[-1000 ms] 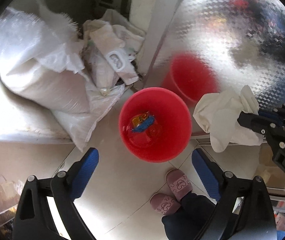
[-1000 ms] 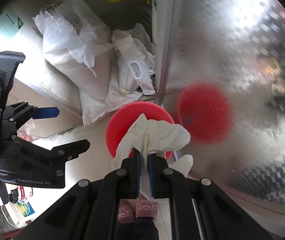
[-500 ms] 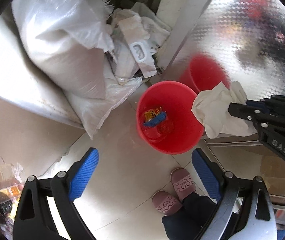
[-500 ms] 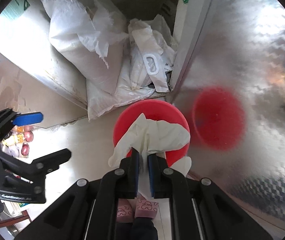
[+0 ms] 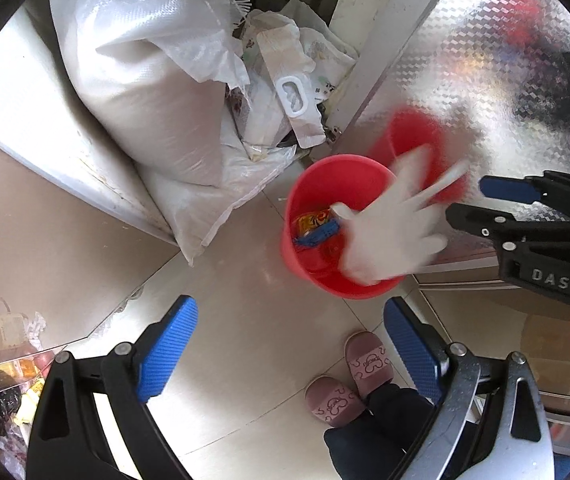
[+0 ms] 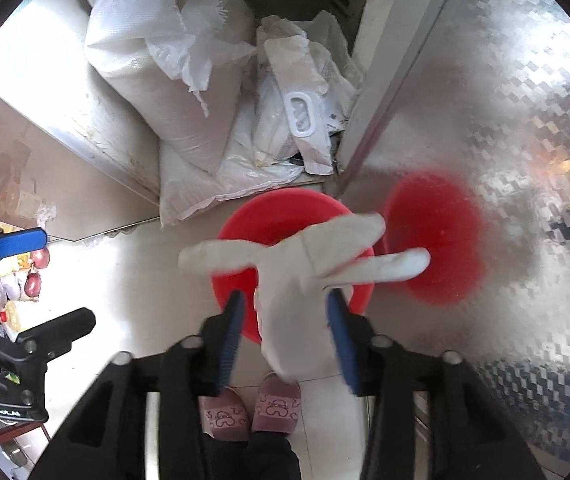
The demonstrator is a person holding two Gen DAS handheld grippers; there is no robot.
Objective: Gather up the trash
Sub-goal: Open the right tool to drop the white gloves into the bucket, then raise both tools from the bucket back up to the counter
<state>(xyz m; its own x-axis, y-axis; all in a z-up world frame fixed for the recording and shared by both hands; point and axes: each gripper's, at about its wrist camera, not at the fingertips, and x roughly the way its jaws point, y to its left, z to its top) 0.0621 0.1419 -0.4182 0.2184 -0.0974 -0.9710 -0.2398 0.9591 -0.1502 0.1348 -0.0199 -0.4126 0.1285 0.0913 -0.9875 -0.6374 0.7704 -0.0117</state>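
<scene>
Right wrist view: the right tool (image 6: 283, 322) has its blue-padded fingers spread apart, released, and a white glove (image 6: 297, 272) hangs blurred in the gap between them, over the mouth of a red bucket (image 6: 285, 216) that stands on the tiled floor (image 6: 133, 280). Whether the glove touches either pad cannot be told. The glove's fingers splay left and right across the bucket's rim and hide most of the inside from this view. Below the tool a pair of pink slippers (image 6: 249, 412) shows on the floor.

In the left wrist view the glove (image 5: 389, 236) sits over the right part of the bucket (image 5: 325, 184), with an orange wrapper (image 5: 313, 222) and a blue scrap (image 5: 319, 234) lying in the bottom. The left tool (image 5: 289, 352) hovers nearer the camera with its fingers wide apart, holding nothing. The right tool (image 5: 493, 200) reaches in from the right edge.

Just behind the bucket, a heap of white woven sacks (image 5: 145, 88) and crumpled bags leans against a steel cabinet side. To the right stands a patterned metal panel (image 5: 485, 60), close beside the bucket, with a red reflection of it on the surface.
</scene>
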